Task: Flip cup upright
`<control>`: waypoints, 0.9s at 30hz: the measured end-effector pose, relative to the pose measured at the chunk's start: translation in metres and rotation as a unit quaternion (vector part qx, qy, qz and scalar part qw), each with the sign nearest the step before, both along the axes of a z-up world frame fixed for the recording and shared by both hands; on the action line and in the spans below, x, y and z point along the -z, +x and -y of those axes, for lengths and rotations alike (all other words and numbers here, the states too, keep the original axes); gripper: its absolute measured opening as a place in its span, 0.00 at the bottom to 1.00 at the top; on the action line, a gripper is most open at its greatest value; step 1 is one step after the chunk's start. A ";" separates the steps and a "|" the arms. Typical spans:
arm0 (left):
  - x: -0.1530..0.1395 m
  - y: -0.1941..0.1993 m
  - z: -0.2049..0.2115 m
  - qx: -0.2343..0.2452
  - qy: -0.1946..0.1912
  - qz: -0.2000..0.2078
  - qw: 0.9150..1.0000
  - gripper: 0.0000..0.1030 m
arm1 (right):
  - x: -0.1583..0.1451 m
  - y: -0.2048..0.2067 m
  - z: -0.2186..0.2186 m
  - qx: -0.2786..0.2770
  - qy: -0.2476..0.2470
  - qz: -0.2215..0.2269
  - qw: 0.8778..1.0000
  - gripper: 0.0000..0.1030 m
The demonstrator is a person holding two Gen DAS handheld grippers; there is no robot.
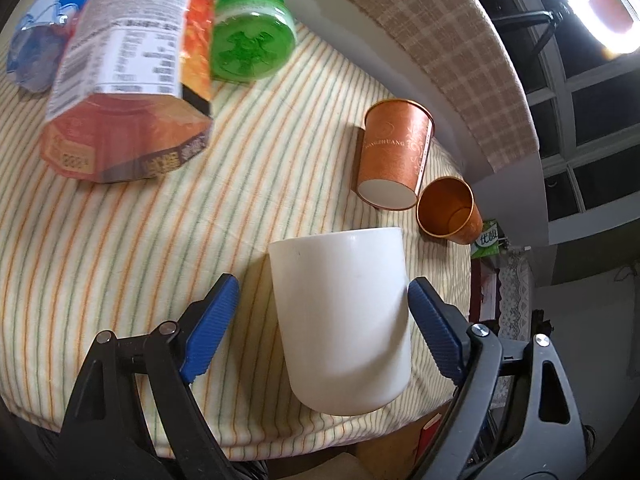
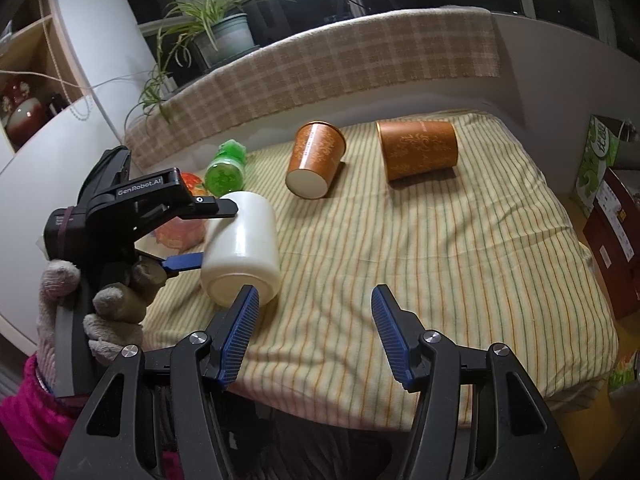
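A white cup [image 1: 344, 320] lies on its side on the striped cloth [image 1: 280, 160]. My left gripper [image 1: 320, 320] is open, its blue pads on either side of the cup; the right pad looks close to or touching it, the left pad stands apart. In the right wrist view the white cup [image 2: 244, 248] lies between the left gripper's jaws [image 2: 200, 232]. Two orange paper cups [image 2: 316, 160] [image 2: 418, 154] lie on their sides farther back. My right gripper [image 2: 316, 332] is open and empty above the cloth's near edge.
A green bottle [image 1: 252, 28], an orange snack pack [image 1: 132, 92] and a blue bottle [image 1: 44, 36] lie at the cloth's far left. A checked cushion edge [image 2: 320, 76] runs behind. Boxes [image 2: 612, 216] stand off the right edge.
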State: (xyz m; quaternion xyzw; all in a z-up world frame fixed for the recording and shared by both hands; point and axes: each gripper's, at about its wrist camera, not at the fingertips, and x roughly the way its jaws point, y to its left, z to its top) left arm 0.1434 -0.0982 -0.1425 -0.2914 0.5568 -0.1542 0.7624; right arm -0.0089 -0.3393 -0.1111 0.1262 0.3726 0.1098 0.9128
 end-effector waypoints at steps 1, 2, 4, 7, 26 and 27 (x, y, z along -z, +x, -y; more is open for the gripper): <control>0.001 0.001 0.002 0.002 -0.001 -0.001 1.000 0.86 | 0.001 0.000 0.001 0.001 0.001 0.000 1.000 0.56; 0.001 0.001 0.004 0.005 0.000 -0.003 1.000 0.86 | 0.001 0.001 0.001 0.001 0.002 -0.001 1.000 0.56; 0.001 0.002 0.008 0.010 0.003 -0.001 1.000 0.85 | 0.002 0.002 0.001 0.002 0.002 -0.003 1.000 0.56; 0.002 0.003 0.017 0.024 0.009 0.000 1.000 0.77 | 0.004 0.004 0.002 0.006 0.002 -0.007 1.000 0.56; -0.042 -0.034 0.036 0.078 0.143 0.157 0.974 0.75 | 0.006 0.004 0.005 0.027 -0.003 -0.010 1.000 0.56; -0.043 -0.036 0.035 0.079 0.149 0.164 0.972 0.75 | 0.006 0.004 0.004 0.026 -0.004 -0.011 1.000 0.56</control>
